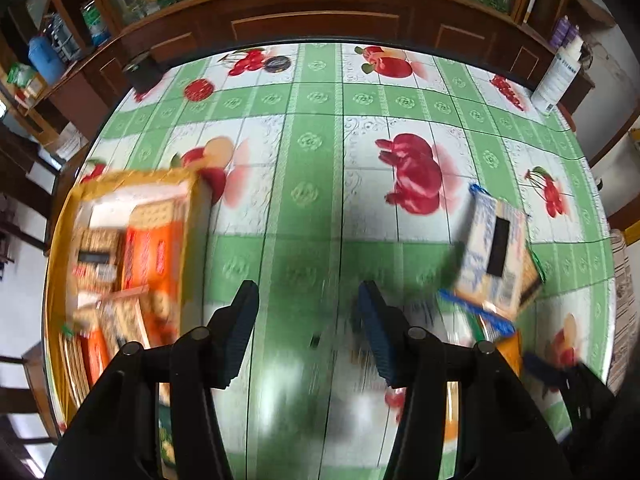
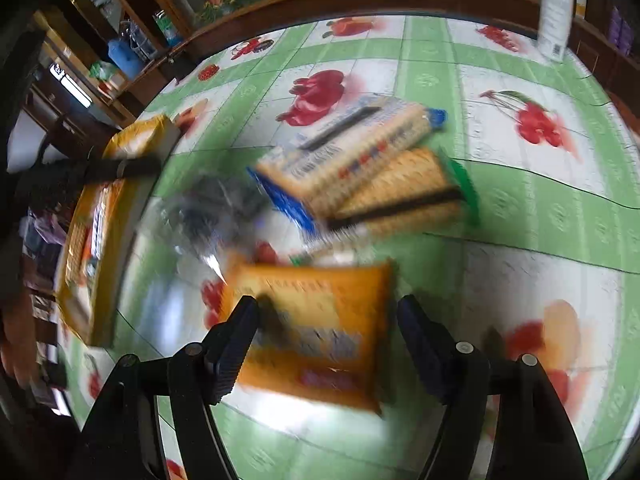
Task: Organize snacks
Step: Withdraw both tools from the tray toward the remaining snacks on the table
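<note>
A yellow box [image 1: 132,184] at the table's left holds several cracker packs; it also shows in the right wrist view [image 2: 100,248]. My left gripper [image 1: 308,304] is open and empty over bare tablecloth, right of the box. A blue-and-white cracker pack [image 1: 492,248] lies to its right, seen again in the right wrist view [image 2: 352,152] on top of a green-ended pack [image 2: 404,196]. My right gripper [image 2: 326,312] is open, its jaws on either side of an orange snack pack [image 2: 316,332] lying on the table. The frames are blurred.
The round table [image 1: 312,140] has a green-and-white fruit-print cloth. A white bottle [image 1: 556,80] stands at its far right edge, a dark cup [image 1: 140,72] at the far left. A wooden cabinet [image 1: 316,20] runs behind the table. Shelves stand at the left.
</note>
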